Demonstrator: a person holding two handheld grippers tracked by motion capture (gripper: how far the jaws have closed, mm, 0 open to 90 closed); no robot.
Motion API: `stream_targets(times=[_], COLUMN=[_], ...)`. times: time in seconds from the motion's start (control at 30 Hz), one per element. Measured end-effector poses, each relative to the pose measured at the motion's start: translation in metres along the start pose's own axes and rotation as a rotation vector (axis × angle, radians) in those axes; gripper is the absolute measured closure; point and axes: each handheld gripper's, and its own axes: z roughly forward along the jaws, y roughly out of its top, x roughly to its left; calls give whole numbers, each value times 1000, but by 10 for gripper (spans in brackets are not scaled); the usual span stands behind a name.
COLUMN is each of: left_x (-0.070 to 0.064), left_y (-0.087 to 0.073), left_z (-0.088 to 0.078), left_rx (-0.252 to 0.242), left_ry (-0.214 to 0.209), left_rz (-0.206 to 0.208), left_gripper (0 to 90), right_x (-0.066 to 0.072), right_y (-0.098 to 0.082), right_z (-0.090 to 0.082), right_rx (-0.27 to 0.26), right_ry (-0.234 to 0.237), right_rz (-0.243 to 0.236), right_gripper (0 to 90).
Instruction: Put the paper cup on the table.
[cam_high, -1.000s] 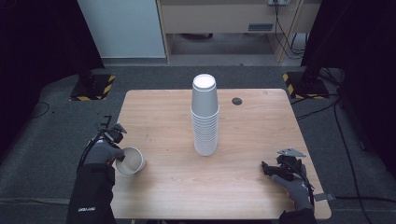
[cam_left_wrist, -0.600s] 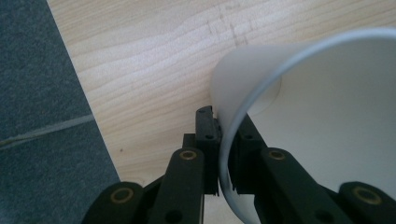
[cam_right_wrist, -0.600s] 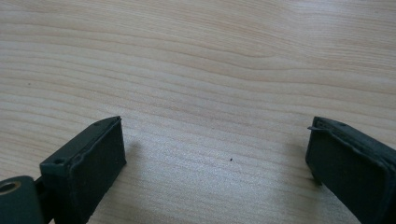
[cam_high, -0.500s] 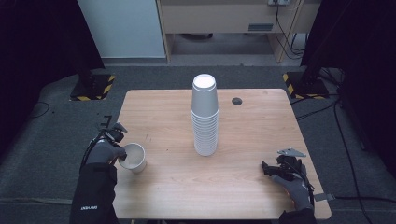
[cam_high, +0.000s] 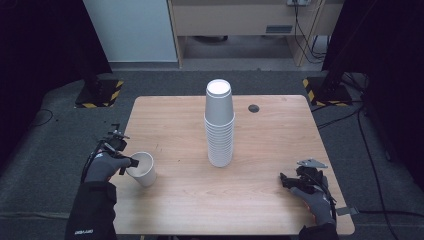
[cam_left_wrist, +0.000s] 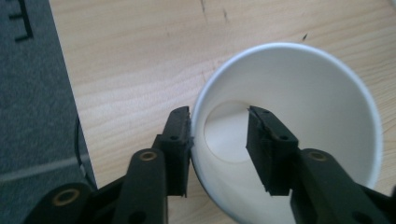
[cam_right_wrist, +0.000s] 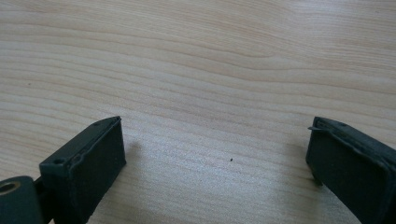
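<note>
A single white paper cup (cam_high: 142, 170) stands upright, mouth up, near the table's left edge. My left gripper (cam_high: 131, 162) straddles its rim. In the left gripper view one jaw is outside the cup (cam_left_wrist: 299, 93) and the other inside, with the wall between them. My left gripper (cam_left_wrist: 218, 114) has just been opening; the inner jaw stands clear of the wall, so the cup is not pinched. A tall stack of white cups (cam_high: 219, 125), upside down, stands mid-table. My right gripper (cam_high: 286, 180) rests open at the front right, with bare wood between its jaws (cam_right_wrist: 215, 135).
The wooden table (cam_high: 175, 120) has a small dark round spot (cam_high: 254, 108) at the back right. Dark floor surrounds the table, with yellow-and-black striped stand bases (cam_high: 100, 95) at the far corners.
The cup went from tilted in my left gripper to standing upright on the table. The left jaws have spread apart from the cup's wall. My right gripper has not moved.
</note>
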Motion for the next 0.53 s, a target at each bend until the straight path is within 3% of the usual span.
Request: stream_targets(times=[0.13,0.17,0.2,0.23,0.27,0.43,0.5,0.53], left_x=[2,4,4,6,6,6,4,4], left_y=[-8,-11,-11,-18,-21,-42,-50,-50], left_z=[-11,-14,-14,-18,-19,-19,-17,-17], left_rx=[-130,-186,-186,-271,-322,-540,-611,-611], left_ry=[-4,-4,-4,-16,-18,-40,-52,-52], left_rz=[9,11,11,9,6,-25,-48,-48], left_gripper=[513,498,491,492,484,467,464,464], right_x=[0,0,0,0,0,0,0,0], right_y=[0,0,0,0,0,0,0,0], right_z=[0,0,0,0,0,0,0,0], right_rx=[0,0,-1,0,0,-1,0,0], right_ry=[0,0,-2,0,0,-2,-1,-1], right_rz=[1,1,1,0,1,1,-1,-1], right_gripper=[49,49,49,49,49,49,48,48])
